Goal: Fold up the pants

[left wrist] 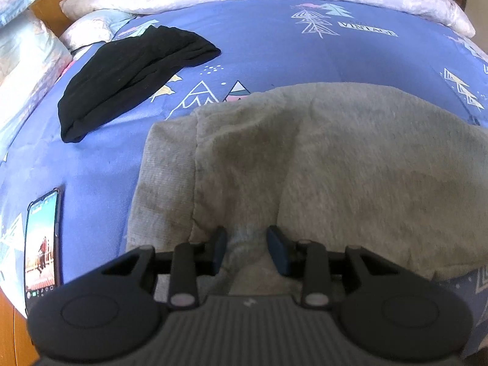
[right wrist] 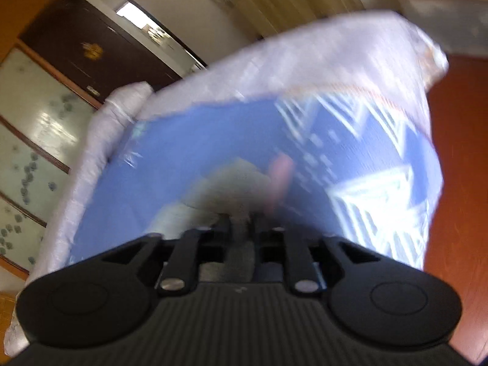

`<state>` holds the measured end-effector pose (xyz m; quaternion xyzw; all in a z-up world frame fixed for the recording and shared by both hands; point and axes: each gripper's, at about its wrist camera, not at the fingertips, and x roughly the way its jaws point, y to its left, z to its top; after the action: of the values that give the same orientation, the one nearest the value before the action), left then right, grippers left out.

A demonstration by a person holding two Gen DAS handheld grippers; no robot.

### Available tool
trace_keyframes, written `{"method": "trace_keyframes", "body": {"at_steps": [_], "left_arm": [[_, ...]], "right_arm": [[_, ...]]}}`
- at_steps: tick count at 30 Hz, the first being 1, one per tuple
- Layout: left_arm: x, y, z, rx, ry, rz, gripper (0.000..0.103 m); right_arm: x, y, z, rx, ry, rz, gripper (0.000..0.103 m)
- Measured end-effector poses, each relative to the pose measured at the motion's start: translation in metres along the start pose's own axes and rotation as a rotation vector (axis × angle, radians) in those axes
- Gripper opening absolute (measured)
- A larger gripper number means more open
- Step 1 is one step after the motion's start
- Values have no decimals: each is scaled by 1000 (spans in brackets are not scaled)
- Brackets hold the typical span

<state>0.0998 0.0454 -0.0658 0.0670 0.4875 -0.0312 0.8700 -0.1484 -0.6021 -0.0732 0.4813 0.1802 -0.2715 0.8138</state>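
On the blue bed, grey pants spread flat. Left tool nipped onto bunched hem, likely for folding over. Right tool nearly closed, pinching grey cloth; blurred.

Both wrist cams close over bed, sharing blue cover.

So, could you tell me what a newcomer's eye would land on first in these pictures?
Probably the grey pants, spread over the blue patterned bedcover, with the left gripper pinching a bunch of their fabric. Next, the black garment lying apart to the upper left, and a lit phone near the bed's left edge.
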Motion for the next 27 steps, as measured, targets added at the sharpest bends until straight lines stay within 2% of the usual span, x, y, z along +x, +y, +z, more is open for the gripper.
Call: {"method": "trace_keyframes", "body": {"at_steps": [1, 2, 3, 5, 10, 12, 15, 16, 18, 22, 24, 27], "left_arm": [[-3, 1, 0, -3, 1, -10, 32], [-7, 2, 0, -5, 0, -20, 32], [-11, 3, -1, -5, -4, -27, 33], [-21, 5, -2, -7, -25, -37, 33], [-42, 3, -5, 7, -88, -88, 33], [-41, -3, -4, 35, -93, -72, 34], [-24, -6, -3, 39, -48, -18, 34], [-14, -4, -4, 31, -19, 7, 34], [1, 1, -9, 14, 5, 17, 36], [-1, -4, -13, 50, -26, 44, 36], [-1, -5, -12, 58, -28, 44, 36], [-5, 1, -10, 36, -26, 23, 36]], "right_arm": [[-3, -3, 3, 43, -5, 27, 34], [-8, -7, 6, 84, -20, 67, 47], [-13, -8, 8, 104, -41, 105, 53], [-19, -8, 10, 86, -55, 137, 53], [-9, -7, 2, 6, 8, 136, 53], [5, -3, 1, 10, 26, 133, 53], [19, 11, -4, -8, 28, 120, 53], [21, 17, -3, -34, 23, 101, 52], [26, 29, -8, -79, 38, 59, 20], [21, 28, -11, -85, -30, -36, 18], [24, 23, -9, -25, -40, -43, 18], [18, 40, -11, -92, -45, -94, 18]]}}
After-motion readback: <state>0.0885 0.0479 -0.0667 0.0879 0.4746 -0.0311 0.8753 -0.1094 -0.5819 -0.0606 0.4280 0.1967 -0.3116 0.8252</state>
